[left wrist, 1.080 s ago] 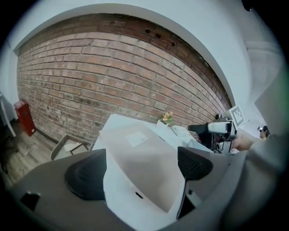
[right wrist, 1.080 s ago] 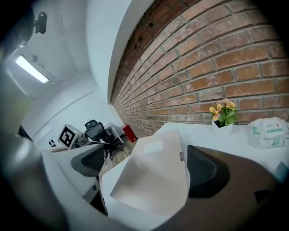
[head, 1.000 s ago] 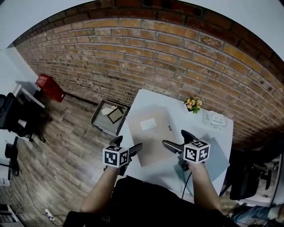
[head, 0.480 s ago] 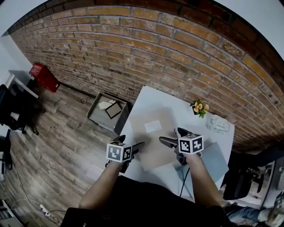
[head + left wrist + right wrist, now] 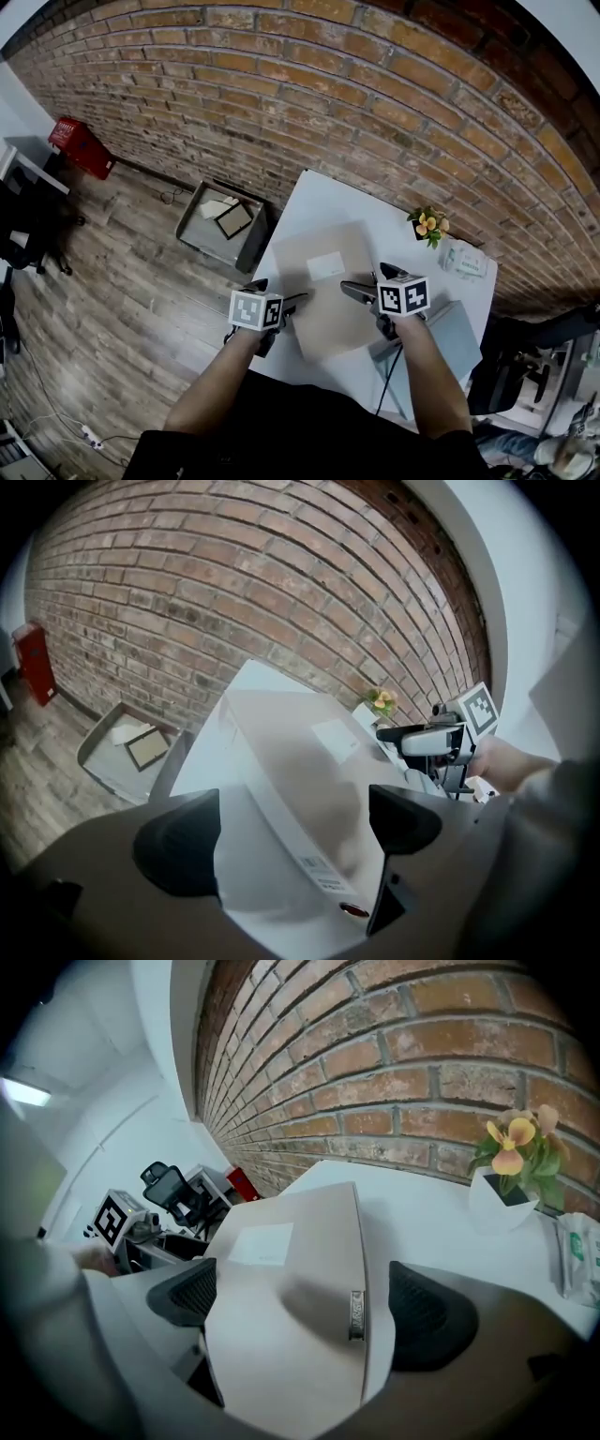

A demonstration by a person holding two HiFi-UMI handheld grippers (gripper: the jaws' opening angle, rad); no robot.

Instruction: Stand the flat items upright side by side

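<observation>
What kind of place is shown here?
Probably an office or studio room: a bare brick wall, a white table with a flat beige folder on it, and a black office chair.

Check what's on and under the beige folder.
On top: only a white label and a small metal clasp. The beige folder lies flat on the white table; anything beneath it is covered.

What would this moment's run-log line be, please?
beige folder: flat on table | left tongs: open, over its left side | right tongs: open, over its right side
</observation>
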